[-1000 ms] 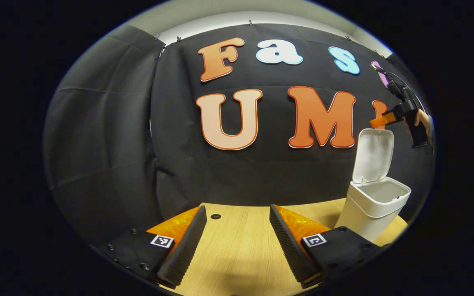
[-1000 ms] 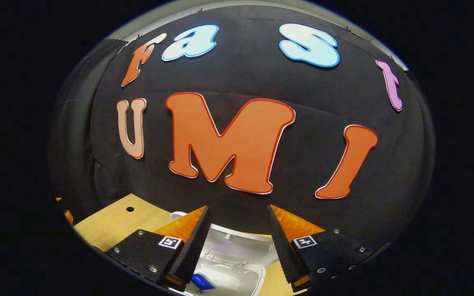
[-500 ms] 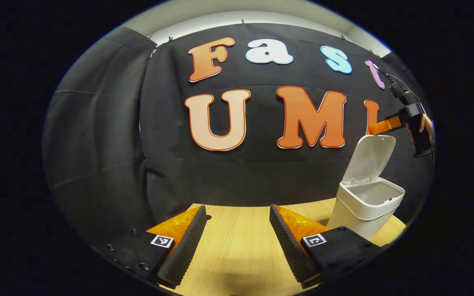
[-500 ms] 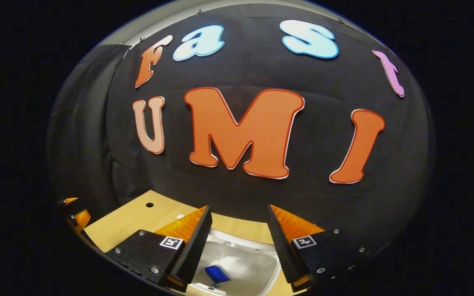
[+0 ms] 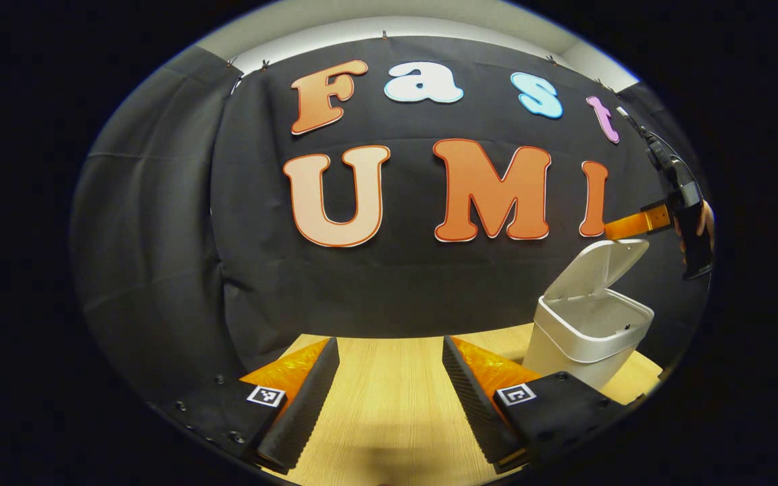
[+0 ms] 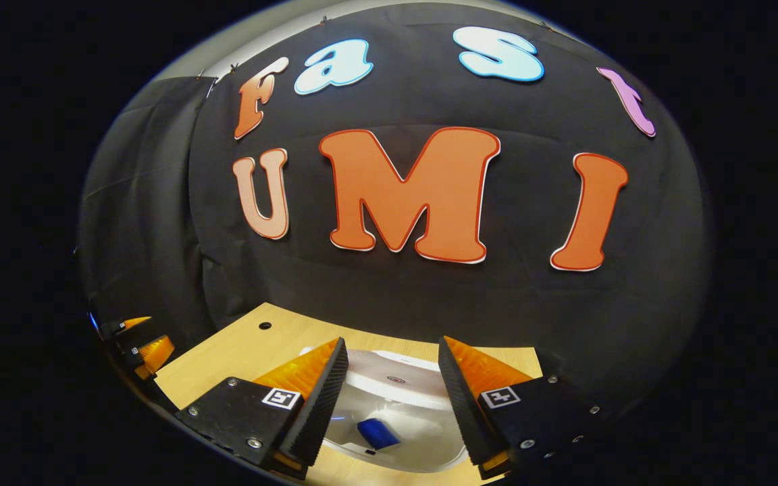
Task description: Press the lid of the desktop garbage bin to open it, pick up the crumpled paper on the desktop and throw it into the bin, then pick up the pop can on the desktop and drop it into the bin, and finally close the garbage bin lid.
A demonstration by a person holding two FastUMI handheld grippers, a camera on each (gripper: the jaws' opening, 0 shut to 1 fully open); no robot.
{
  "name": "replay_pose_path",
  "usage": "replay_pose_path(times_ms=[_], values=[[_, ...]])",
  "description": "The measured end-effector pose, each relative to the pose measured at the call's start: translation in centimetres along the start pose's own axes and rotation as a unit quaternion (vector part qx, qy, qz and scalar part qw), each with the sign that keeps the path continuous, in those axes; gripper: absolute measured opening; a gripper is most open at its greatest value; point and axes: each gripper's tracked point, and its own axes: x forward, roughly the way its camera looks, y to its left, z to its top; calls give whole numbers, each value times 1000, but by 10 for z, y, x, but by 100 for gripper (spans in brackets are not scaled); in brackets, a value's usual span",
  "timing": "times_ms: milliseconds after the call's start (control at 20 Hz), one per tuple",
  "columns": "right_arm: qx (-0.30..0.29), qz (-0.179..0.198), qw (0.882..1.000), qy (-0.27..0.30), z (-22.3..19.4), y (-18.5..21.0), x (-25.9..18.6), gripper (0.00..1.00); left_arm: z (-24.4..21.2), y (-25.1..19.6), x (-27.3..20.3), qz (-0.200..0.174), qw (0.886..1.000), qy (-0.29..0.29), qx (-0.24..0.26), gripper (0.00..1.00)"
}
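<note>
The white desktop bin (image 5: 588, 337) stands on the wooden table at the right of the left gripper view. Its lid (image 5: 595, 266) leans about halfway down over the opening. My right gripper (image 5: 622, 228), held by a hand (image 5: 702, 223), sits right at the lid's raised edge. In the right gripper view the right gripper (image 6: 389, 398) is open above the lid (image 6: 396, 368), and the blue pop can (image 6: 377, 433) lies inside the bin below it. My left gripper (image 5: 389, 398) hovers open low over the table, left of the bin, holding nothing.
The light wooden table (image 5: 396, 378) runs back to the black cloth wall. A small round hole (image 6: 265, 325) sits in the tabletop near the wall. The left gripper (image 6: 139, 344) shows at the far left edge of the right gripper view.
The lid has swung from nearly upright to about halfway down. My right gripper has come down with it. The left gripper's view has shifted a little, so the bin sits further left.
</note>
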Motion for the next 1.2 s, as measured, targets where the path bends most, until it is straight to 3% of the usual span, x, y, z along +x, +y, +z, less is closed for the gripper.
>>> replay_pose_path(times_ms=[200, 600, 650, 900, 1200], values=[[27, 20, 999, 23, -28, 13, -4, 82, -6, -5, 0, -2, 1000, 8, 5, 98], [65, 19, 995, 68, -76, 15, -3, 82, -13, -18, -1, -11, 1000, 18, 13, 98], [70, 20, 995, 74, -82, 16, -3, 78, -14, -19, -1, -12, 1000, 21, 13, 98], [52, 13, 994, 93, -103, 21, -6, 80, -19, -27, 0, -19, 999, 28, 10, 98], [26, -7, 992, 121, -126, 19, -12, 63, -22, -32, 0, -23, 999, 31, 10, 98]])
